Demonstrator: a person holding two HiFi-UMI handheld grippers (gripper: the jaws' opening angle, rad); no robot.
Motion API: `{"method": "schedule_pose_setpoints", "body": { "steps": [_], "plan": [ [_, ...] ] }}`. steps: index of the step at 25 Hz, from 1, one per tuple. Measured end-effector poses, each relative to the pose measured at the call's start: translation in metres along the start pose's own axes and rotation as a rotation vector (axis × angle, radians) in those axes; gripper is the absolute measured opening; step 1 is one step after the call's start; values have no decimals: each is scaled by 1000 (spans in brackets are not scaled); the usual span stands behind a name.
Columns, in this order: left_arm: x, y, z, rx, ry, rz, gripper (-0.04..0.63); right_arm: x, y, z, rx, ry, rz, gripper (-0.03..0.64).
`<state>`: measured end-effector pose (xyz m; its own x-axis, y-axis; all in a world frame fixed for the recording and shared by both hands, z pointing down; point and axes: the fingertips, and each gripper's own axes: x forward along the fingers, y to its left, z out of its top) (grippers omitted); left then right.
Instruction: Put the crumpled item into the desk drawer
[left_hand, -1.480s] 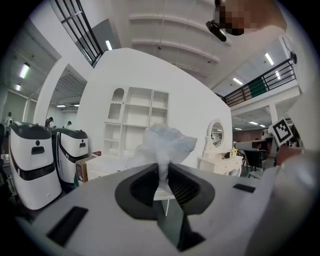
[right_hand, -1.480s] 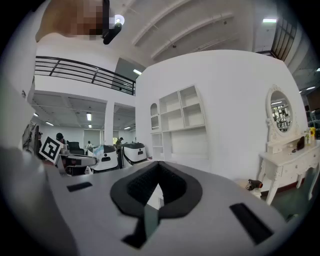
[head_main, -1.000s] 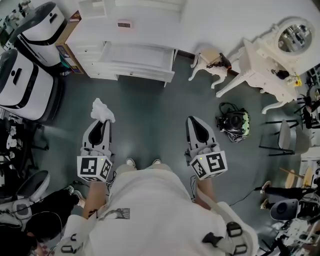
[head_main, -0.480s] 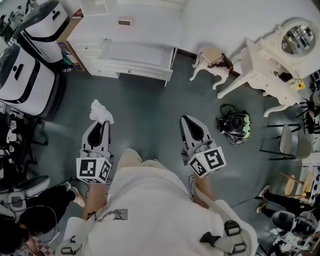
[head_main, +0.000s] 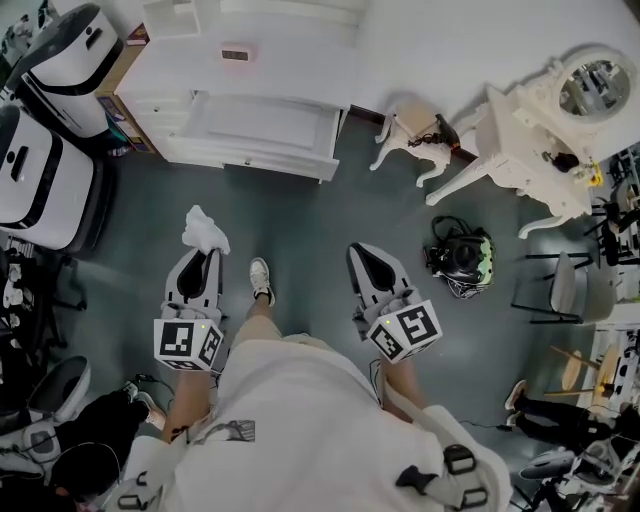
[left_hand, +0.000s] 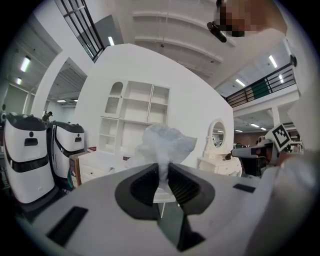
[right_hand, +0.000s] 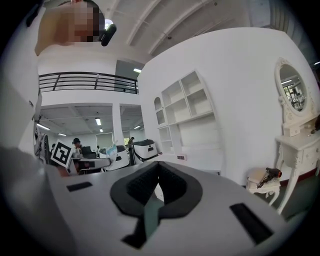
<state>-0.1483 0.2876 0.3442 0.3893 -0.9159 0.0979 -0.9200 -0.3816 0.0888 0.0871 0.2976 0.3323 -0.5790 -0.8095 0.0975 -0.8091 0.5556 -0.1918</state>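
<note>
In the head view my left gripper (head_main: 206, 252) is shut on a crumpled white item (head_main: 205, 229) that sticks out past its tips, held over the grey floor. The left gripper view shows the crumpled white item (left_hand: 165, 141) pinched between the dark pads (left_hand: 179, 184). Ahead stands the white desk (head_main: 180, 70) with its drawer (head_main: 262, 122) pulled out and open towards me. My right gripper (head_main: 362, 252) hangs level with the left one, jaws together and nothing in them; the right gripper (right_hand: 158, 167) shows the same in its own view.
Two white-and-black machines (head_main: 45, 150) stand at the left beside the desk. A small white stool (head_main: 408, 125), a white vanity table with a round mirror (head_main: 545, 125) and a black-green helmet (head_main: 462, 258) on the floor are at the right. My shoe (head_main: 260, 279) is stepped forward between the grippers.
The person has stepped towards the desk, one shoe now forward. The right gripper drifted left. The left gripper kept its hold on the crumpled item.
</note>
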Motion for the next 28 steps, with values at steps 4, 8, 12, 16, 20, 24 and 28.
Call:
{"method": "schedule_pose_setpoints", "body": {
  "steps": [4,8,12,16,20,24,28],
  "plan": [
    [58,40,10,-26,-15,-18,66,60,-15,18,-35,15,5,9],
    [120,69,24,-78,-34,-52,66,121,-36,44,-74,25,-6,9],
    [172,98,31,-53,-4,-125,66,183,-47,73,-90,9,-26,9],
    [209,136,31,-55,24,-166,66,238,-44,86,-66,6,-26,9],
    [238,154,30,-62,41,-200,66,264,-51,90,-52,12,-50,9],
    [260,159,26,-73,60,-228,66,273,-67,88,-36,30,-94,9],
    [280,153,26,-60,85,-262,66,278,-84,94,-38,38,-116,9]
  ]
}}
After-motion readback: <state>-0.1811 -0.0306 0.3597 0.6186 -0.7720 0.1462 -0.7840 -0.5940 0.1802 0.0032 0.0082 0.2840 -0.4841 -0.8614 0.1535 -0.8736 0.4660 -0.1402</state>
